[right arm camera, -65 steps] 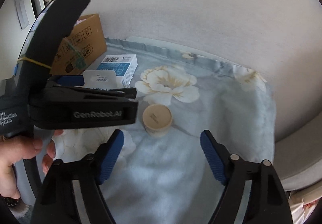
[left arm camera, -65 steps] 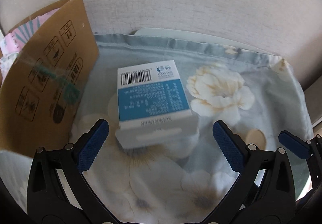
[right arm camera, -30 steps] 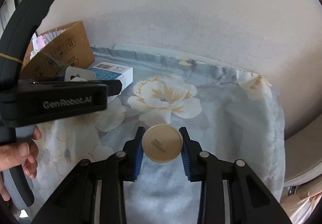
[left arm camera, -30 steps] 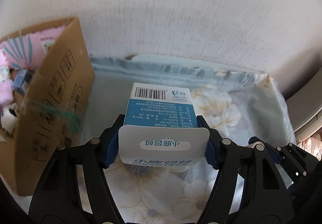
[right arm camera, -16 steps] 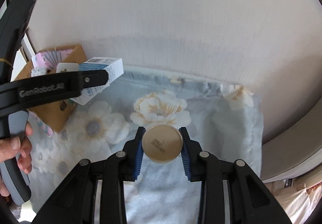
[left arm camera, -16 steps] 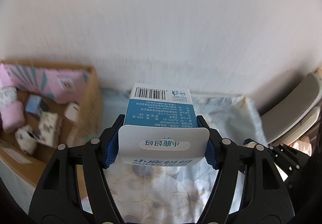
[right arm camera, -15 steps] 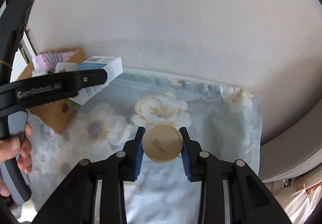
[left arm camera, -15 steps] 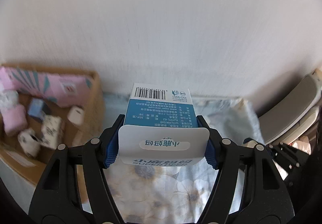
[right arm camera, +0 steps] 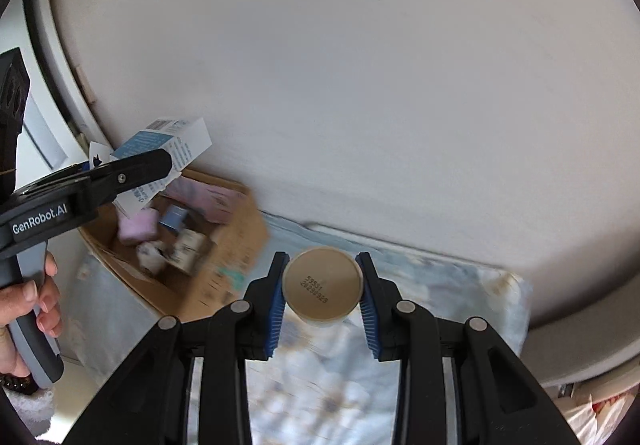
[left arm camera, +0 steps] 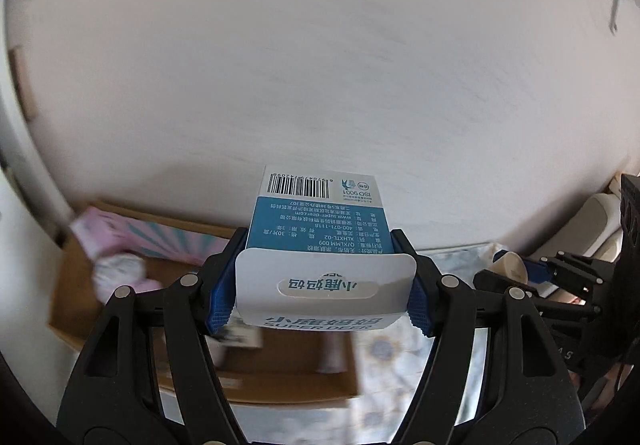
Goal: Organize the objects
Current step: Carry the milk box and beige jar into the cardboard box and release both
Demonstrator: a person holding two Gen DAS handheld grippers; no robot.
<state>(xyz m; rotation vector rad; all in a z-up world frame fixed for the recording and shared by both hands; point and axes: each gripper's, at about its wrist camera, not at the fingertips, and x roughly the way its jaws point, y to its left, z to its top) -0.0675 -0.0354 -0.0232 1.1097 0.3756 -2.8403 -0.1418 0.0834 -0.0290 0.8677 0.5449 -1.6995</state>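
My left gripper (left arm camera: 320,293) is shut on a blue and white carton (left arm camera: 320,221) with a barcode, held in the air over the open cardboard box (left arm camera: 280,377). The carton also shows in the right wrist view (right arm camera: 168,153), above the box (right arm camera: 228,245). My right gripper (right arm camera: 323,301) is shut on a small round beige jar (right arm camera: 322,287), held above the flowered cloth (right arm camera: 440,285), right of the box. The jar and right gripper show at the right of the left wrist view (left arm camera: 510,269).
The box holds pink packets (right arm camera: 138,225) and several small items. A white wall (left arm camera: 320,65) stands close behind. A grey chair back (right arm camera: 580,345) is at the right. A hand (right arm camera: 32,305) holds the left gripper's handle.
Both grippers closed on their objects, then lifted them off the cloth. The left one has carried the carton left over the box; the right one has moved left toward the box.
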